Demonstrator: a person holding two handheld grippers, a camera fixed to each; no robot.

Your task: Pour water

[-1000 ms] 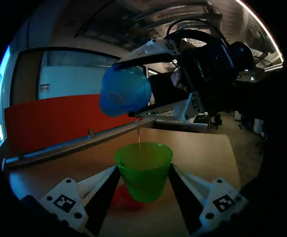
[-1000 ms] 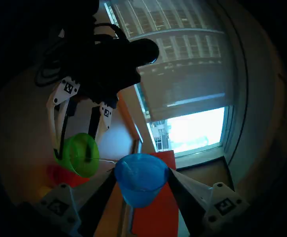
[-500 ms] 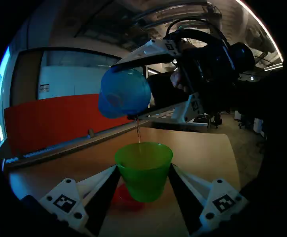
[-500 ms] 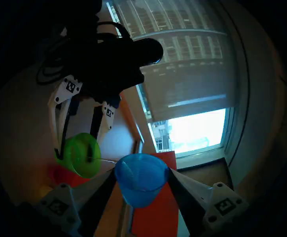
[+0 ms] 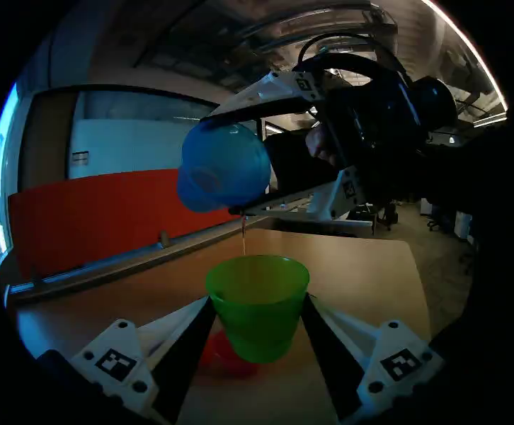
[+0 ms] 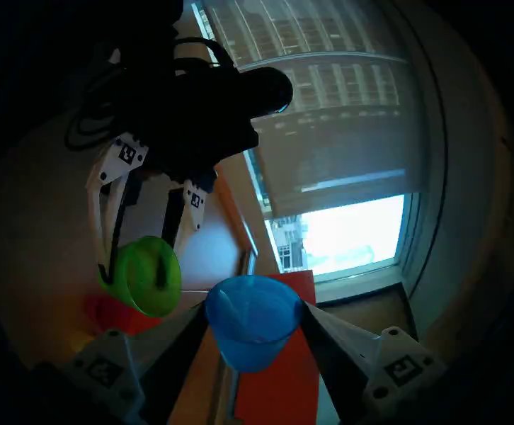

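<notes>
Tipping a little further than a second ago, the blue cup sits clenched between the fingers of the right gripper, directly above the green cup. The left gripper grasps the green cup upright over the near part of the table. A thin stream still falls into the green mouth, so the pour is probably nearing its end. Neither cup's water level can be read. A red object lies on the table just beneath the green cup.
</notes>
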